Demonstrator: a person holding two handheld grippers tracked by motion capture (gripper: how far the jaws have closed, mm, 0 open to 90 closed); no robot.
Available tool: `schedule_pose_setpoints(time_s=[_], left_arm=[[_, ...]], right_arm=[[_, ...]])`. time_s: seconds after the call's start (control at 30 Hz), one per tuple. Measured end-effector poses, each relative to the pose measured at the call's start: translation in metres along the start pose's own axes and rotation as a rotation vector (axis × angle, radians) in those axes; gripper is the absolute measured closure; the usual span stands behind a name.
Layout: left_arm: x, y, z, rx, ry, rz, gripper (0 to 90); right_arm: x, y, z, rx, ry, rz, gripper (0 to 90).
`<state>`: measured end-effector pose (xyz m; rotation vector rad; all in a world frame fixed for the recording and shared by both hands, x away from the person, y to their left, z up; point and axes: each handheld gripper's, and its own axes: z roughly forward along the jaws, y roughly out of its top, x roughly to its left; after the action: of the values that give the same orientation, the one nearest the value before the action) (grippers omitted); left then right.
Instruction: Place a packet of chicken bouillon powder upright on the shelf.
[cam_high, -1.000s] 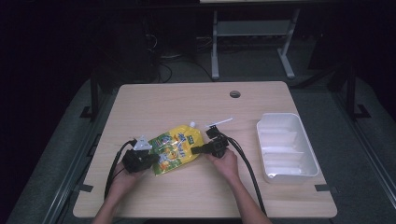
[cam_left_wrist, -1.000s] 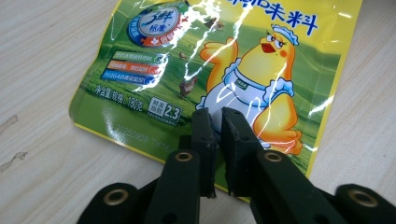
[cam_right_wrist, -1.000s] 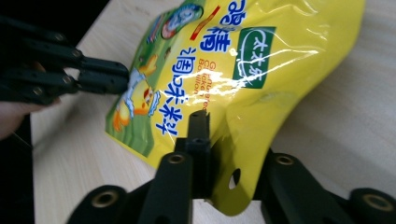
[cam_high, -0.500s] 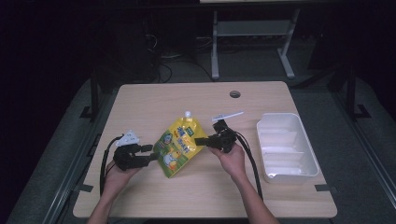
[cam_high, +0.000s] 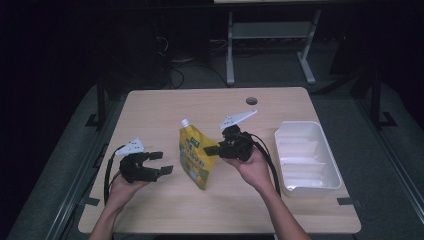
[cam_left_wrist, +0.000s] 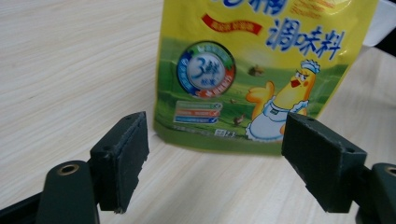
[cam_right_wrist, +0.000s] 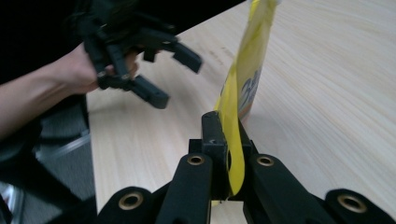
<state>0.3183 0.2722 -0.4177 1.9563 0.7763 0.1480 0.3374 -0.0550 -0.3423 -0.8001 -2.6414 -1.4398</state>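
Note:
A yellow-green seasoning pouch (cam_high: 194, 157) with a white cap hangs upright over the middle of the table, its lower edge at the tabletop. My right gripper (cam_high: 212, 149) is shut on its right edge; in the right gripper view the pads clamp the thin yellow edge (cam_right_wrist: 229, 154) of the pouch (cam_right_wrist: 247, 70). My left gripper (cam_high: 162, 162) is left of the pouch and apart from it. Its jaws have just been opening and stand wide, with nothing between the pads (cam_left_wrist: 122, 156). The pouch (cam_left_wrist: 252, 70), with its cartoon chick, stands just beyond the left gripper (cam_left_wrist: 219, 158).
A white rectangular tray (cam_high: 305, 157) sits at the table's right side. The wooden table (cam_high: 200, 105) has a round cable hole (cam_high: 251, 101) near its far edge. The left gripper (cam_right_wrist: 173, 74) and hand show past the pouch in the right gripper view.
The left gripper let go of the pouch and drew back to the left with jaws opening. The right gripper rose, tipping the pouch from lying flat to upright.

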Motion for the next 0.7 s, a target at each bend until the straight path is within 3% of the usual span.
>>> schedule_pose_setpoints(time_s=[0.1, 0.2, 0.23, 0.3, 0.33, 0.43, 0.47, 0.5, 0.63, 0.7], left_arm=[[-0.001, 0.001, -0.001, -0.025, -0.013, 0.001, 20.3], [-0.003, 0.002, -0.003, -0.057, -0.032, 0.009, 20.1], [-0.003, 0.003, -0.004, -0.082, -0.057, 0.003, 20.2], [-0.003, 0.003, -0.004, -0.091, -0.073, 0.000, 20.3], [-0.004, 0.003, -0.003, -0.100, -0.099, -0.004, 21.3], [-0.006, 0.003, 0.000, -0.084, -0.163, 0.008, 25.7], [-0.006, 0.003, 0.000, -0.084, -0.163, 0.008, 29.6], [-0.008, 0.002, 0.004, -0.064, -0.212, 0.026, 31.6], [-0.012, 0.003, 0.009, -0.046, -0.254, 0.037, 40.8], [-0.015, 0.004, 0.011, -0.023, -0.250, 0.050, 43.0]], right_arm=[[0.016, 0.007, -0.006, 0.042, 0.002, -0.086, 89.5], [0.022, 0.008, -0.010, 0.046, 0.010, -0.120, 89.5], [0.026, 0.008, -0.013, 0.059, 0.013, -0.157, 89.5], [0.029, 0.008, -0.015, 0.064, 0.021, -0.167, 89.5], [0.033, 0.007, -0.017, 0.074, 0.030, -0.198, 89.5], [0.035, 0.005, -0.019, 0.086, 0.041, -0.218, 89.4], [0.035, 0.005, -0.019, 0.086, 0.041, -0.218, 89.4], [0.035, 0.005, -0.020, 0.087, 0.059, -0.225, 89.4], [0.036, 0.004, -0.019, 0.086, 0.085, -0.225, 89.4], [0.036, 0.004, -0.018, 0.089, 0.098, -0.230, 89.4]])
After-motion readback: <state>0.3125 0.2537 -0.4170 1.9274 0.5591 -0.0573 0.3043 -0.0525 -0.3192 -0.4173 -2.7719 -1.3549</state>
